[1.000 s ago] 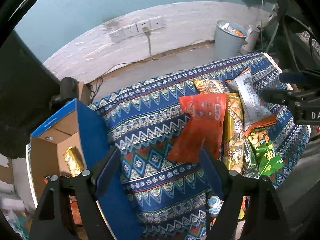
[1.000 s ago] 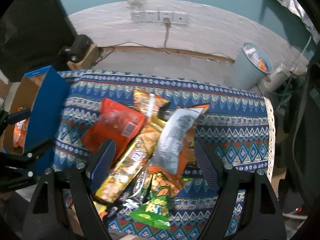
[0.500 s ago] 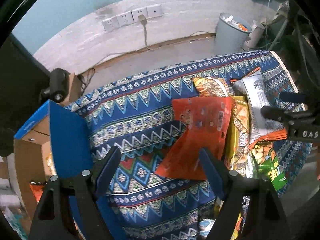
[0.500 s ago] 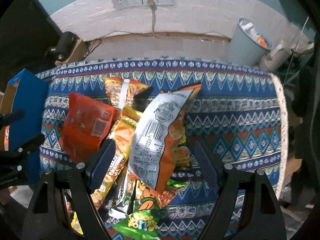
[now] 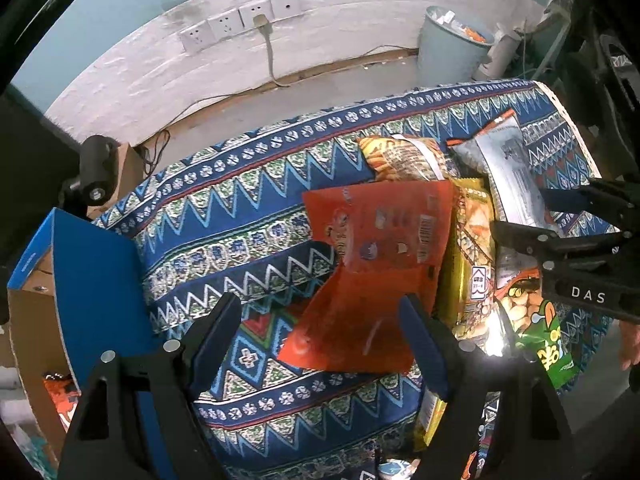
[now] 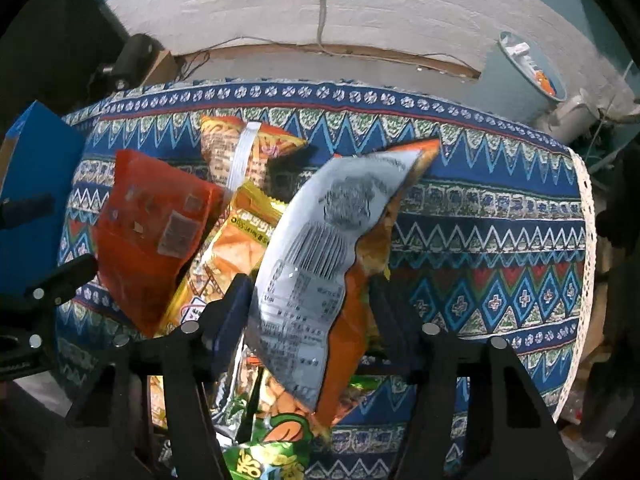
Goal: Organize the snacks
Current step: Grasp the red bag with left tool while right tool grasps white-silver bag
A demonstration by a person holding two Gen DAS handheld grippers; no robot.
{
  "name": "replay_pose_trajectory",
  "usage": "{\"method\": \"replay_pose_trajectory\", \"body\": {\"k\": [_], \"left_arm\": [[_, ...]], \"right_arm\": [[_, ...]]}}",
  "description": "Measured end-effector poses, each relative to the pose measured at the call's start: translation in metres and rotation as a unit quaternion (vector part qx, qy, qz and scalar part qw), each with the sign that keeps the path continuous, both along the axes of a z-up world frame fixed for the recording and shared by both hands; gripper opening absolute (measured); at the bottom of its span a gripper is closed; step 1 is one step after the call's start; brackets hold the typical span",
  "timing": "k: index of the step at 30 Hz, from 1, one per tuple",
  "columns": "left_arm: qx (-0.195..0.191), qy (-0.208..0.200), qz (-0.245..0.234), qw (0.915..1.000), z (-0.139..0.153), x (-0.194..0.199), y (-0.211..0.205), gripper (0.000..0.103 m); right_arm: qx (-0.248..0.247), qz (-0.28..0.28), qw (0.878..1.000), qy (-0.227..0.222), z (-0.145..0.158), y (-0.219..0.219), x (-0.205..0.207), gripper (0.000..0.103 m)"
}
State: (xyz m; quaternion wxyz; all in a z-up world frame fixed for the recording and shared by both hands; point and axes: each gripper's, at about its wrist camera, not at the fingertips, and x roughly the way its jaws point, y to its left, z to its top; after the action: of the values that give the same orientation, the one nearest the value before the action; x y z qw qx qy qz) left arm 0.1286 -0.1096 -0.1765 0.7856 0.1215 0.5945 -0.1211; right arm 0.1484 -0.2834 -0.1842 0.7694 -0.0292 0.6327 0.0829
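Note:
A pile of snack bags lies on the patterned cloth (image 5: 240, 224). The red bag (image 5: 372, 276) is at the pile's left, also in the right wrist view (image 6: 152, 236). My left gripper (image 5: 320, 332) is open, its fingers on either side of the red bag's near end. My right gripper (image 6: 312, 308) is open around the silver and orange bag (image 6: 316, 264), which sits between its fingers; it shows in the left wrist view (image 5: 516, 188) too. A yellow bag (image 5: 472, 264), a green bag (image 6: 264, 452) and an orange striped bag (image 6: 240, 152) lie around them.
A blue cardboard box (image 5: 80, 276) stands open at the left table edge, with an orange packet inside (image 5: 60, 396). A grey bin (image 5: 452, 48) stands on the floor behind the table. Wall sockets (image 5: 240, 24) with a cable are on the white wall.
Both grippers have moved closer to the pile. My left gripper now straddles the red bag's near end. My right gripper now straddles the silver and orange bag.

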Motion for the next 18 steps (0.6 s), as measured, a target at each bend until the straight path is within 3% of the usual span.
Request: {"method": "replay_pose_trajectory", "body": {"k": [2, 5, 15, 18], "left_arm": [[0.005, 0.002, -0.006, 1.0000, -0.004, 0.000, -0.004, 0.082], [0.019, 0.006, -0.014, 0.9997, -0.013, -0.001, -0.010, 0.082], [-0.013, 0.055, -0.001, 0.9984, -0.039, 0.004, -0.017, 0.082], [-0.007, 0.053, 0.002, 0.9986, -0.044, 0.006, -0.018, 0.083]], "right_arm": [[-0.014, 0.008, 1.000, -0.002, 0.001, -0.001, -0.001, 0.049], [-0.023, 0.013, 1.000, -0.005, 0.004, -0.005, -0.005, 0.047], [-0.018, 0.015, 1.000, -0.001, 0.004, -0.010, -0.011, 0.047], [-0.017, 0.016, 1.000, 0.000, 0.004, -0.011, -0.011, 0.047]]}}
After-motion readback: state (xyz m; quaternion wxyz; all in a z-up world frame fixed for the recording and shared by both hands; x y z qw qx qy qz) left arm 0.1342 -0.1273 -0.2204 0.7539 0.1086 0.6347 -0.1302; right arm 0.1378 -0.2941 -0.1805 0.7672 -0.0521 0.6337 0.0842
